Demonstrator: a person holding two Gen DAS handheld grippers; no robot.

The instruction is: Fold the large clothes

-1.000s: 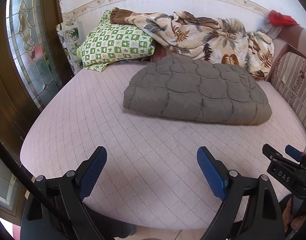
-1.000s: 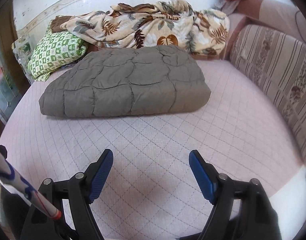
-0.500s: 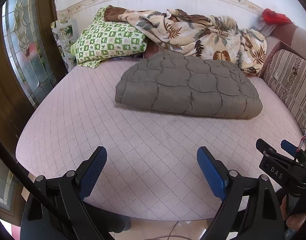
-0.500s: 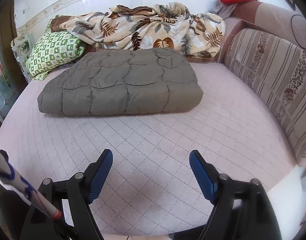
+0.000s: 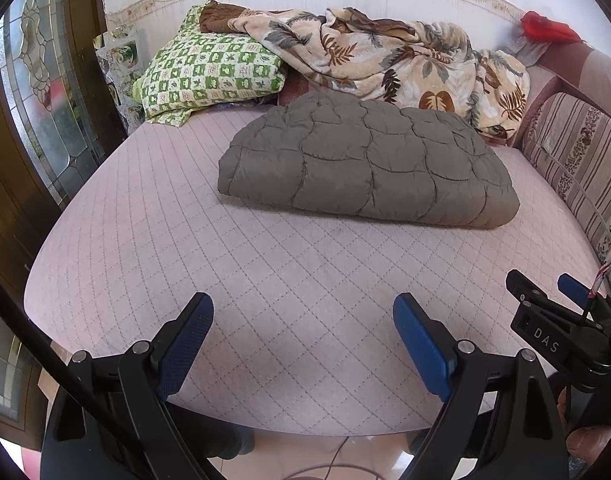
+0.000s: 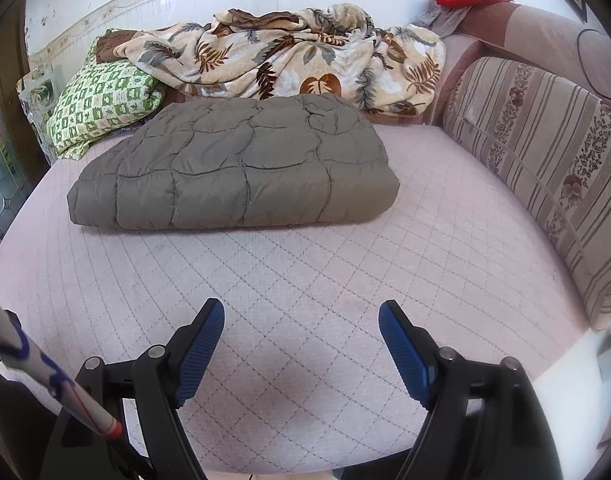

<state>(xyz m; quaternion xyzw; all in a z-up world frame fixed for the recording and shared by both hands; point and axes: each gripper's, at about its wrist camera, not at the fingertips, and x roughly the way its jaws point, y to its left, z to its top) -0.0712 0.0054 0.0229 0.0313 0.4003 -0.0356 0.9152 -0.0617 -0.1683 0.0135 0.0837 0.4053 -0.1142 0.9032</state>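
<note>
Your grey quilted coat lies folded in a thick bundle mid-bed on the pink mattress (leaf-print blanket and green checked pillow behind it); your left gripper and right gripper hover at the near edge, well apart from it, jaws spread wide, holding nothing.

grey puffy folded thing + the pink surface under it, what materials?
Grey quilted folded garment: looks like a padded synthetic shell, matte with a slight sheen; stitched seams bulge into puffy panels. The fill cannot be seen.
Pink quilted bed cover: seems a soft woven or knit fabric, matte; diamond stitch lines cross it. Fibre cannot be told.
</note>
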